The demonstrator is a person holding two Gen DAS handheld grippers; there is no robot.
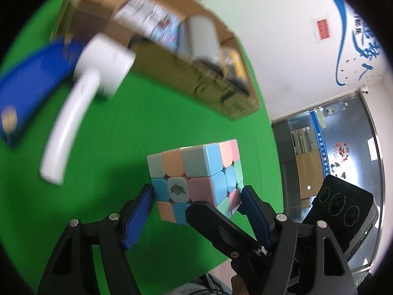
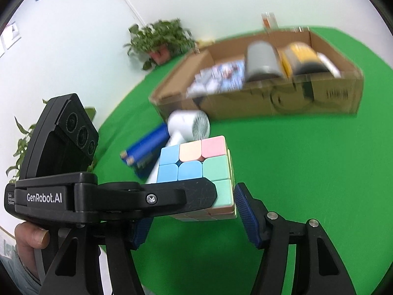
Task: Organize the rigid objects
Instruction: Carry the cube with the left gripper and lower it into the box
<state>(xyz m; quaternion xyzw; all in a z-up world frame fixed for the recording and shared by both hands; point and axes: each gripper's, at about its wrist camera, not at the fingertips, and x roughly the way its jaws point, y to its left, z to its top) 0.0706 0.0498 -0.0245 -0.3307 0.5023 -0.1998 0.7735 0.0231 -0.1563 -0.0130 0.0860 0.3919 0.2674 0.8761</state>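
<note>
Puzzle cube pinched between both tools: left tool pads on two opposite sides, right tool against it too, though its left pad is hidden. Cardboard box, far across the green surface, holds a grey cylinder, a yellow roll and packets.

Cube: pastel tiles seen, blue, peach, pink, mint, grey; centre tile printed with a dark logo. Beside the cube, fan white, card dark blue with gold marks. Cloth solid green. Behind the cube, box brown with black print; can grey, tin yellow and black inside. Pads blue, ribbed.
</note>
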